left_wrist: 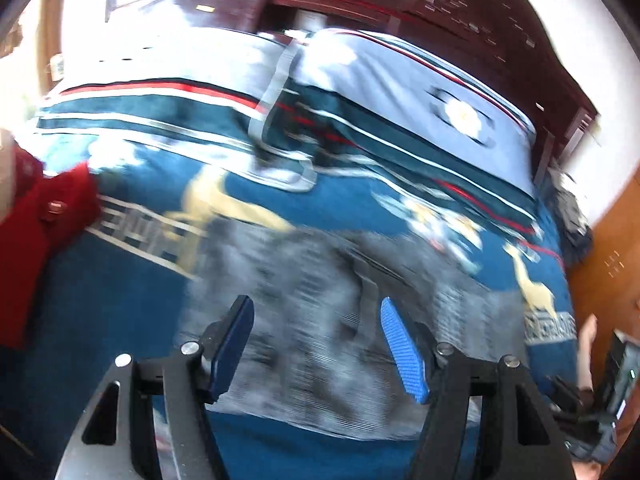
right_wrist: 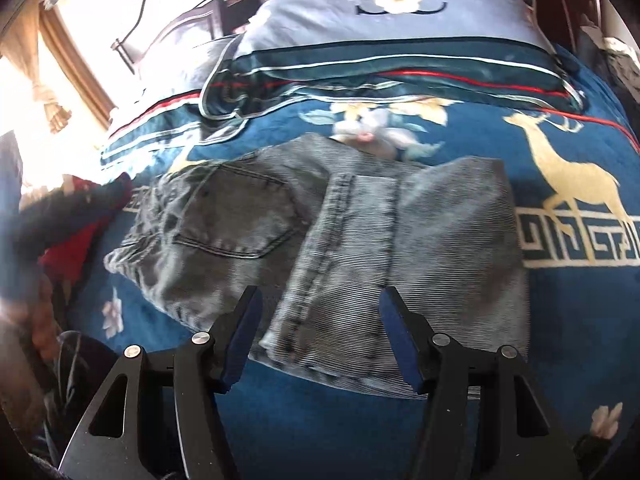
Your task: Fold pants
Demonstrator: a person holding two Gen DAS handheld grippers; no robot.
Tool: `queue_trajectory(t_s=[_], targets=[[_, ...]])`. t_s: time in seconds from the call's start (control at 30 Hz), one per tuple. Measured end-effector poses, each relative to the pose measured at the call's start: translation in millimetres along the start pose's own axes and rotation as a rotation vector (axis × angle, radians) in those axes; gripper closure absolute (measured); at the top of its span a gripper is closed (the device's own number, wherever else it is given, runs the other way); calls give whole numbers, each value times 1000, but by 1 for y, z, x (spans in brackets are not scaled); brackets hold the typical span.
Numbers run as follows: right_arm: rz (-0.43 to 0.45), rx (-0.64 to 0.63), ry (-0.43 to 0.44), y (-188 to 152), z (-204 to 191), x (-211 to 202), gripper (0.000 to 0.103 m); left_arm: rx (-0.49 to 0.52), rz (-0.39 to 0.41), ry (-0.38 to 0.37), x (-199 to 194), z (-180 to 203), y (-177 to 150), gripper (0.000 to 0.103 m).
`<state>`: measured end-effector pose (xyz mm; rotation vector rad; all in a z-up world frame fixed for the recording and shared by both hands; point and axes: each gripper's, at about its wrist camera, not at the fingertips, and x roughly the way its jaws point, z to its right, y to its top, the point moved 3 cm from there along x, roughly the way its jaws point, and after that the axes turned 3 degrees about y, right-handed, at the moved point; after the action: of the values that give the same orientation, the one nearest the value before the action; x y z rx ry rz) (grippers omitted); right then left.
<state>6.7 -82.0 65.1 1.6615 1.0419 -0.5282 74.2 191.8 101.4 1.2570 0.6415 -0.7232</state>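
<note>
Grey washed jeans (right_wrist: 320,236) lie folded in a compact bundle on a blue bedspread (right_wrist: 304,432), back pocket facing up at the left, a leg folded across the middle. My right gripper (right_wrist: 320,312) is open and empty, hovering above the near edge of the jeans. In the left wrist view the jeans (left_wrist: 320,320) appear blurred by motion. My left gripper (left_wrist: 316,320) is open and empty, just above them.
Two striped pillows (right_wrist: 400,32) lie at the head of the bed against a dark wooden headboard (left_wrist: 440,8). A red garment (left_wrist: 44,232) lies at the left edge of the bed; it also shows in the right wrist view (right_wrist: 68,248). A bright window (right_wrist: 32,88) is at left.
</note>
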Motion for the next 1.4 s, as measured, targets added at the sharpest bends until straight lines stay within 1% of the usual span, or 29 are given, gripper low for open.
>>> queue_trajectory(t_s=[0.07, 0.1, 0.2, 0.23, 0.27, 0.33, 0.4, 0.47, 0.53, 0.7, 0.8, 0.97, 1.13, 1.23, 1.4], targets=[[0, -7, 8, 1, -6, 1, 38, -29, -25, 22, 2, -21, 7, 32], [0, -12, 15, 1, -10, 2, 37, -47, -42, 34, 5, -33, 10, 31], [0, -36, 33, 3, -25, 4, 32, -86, -74, 42, 12, -56, 12, 23], [1, -47, 38, 3, -30, 5, 28, -97, -81, 45, 13, -63, 11, 19], [3, -66, 41, 3, -37, 6, 24, -106, -92, 42, 17, -68, 10, 17], [-1, -106, 46, 2, -50, 9, 22, -119, -117, 24, 23, -74, 7, 9], [-10, -154, 50, 2, -64, 13, 19, -127, -143, -3, 30, -76, 4, 7], [-23, -215, 49, -1, -78, 19, 12, -125, -169, -15, 39, -75, 1, 5], [-40, -287, 45, -5, -96, 25, 11, -132, -194, -28, 48, -75, -1, 4], [-79, -440, 44, -17, -130, 42, 10, -168, -235, -26, 68, -79, -3, 4], [-97, -455, 68, -18, -142, 50, 10, -170, -241, -10, 77, -83, -2, 4], [-107, -493, 89, -15, -162, 61, 10, -164, -263, -7, 92, -89, 0, 4], [-130, -507, 108, -12, -173, 74, 10, -153, -296, -8, 107, -94, -4, 4], [-155, -507, 117, -13, -177, 85, 10, -122, -303, -11, 113, -92, -3, 4], [-182, -524, 103, -13, -181, 105, 10, -44, -316, -7, 120, -87, -2, 4]])
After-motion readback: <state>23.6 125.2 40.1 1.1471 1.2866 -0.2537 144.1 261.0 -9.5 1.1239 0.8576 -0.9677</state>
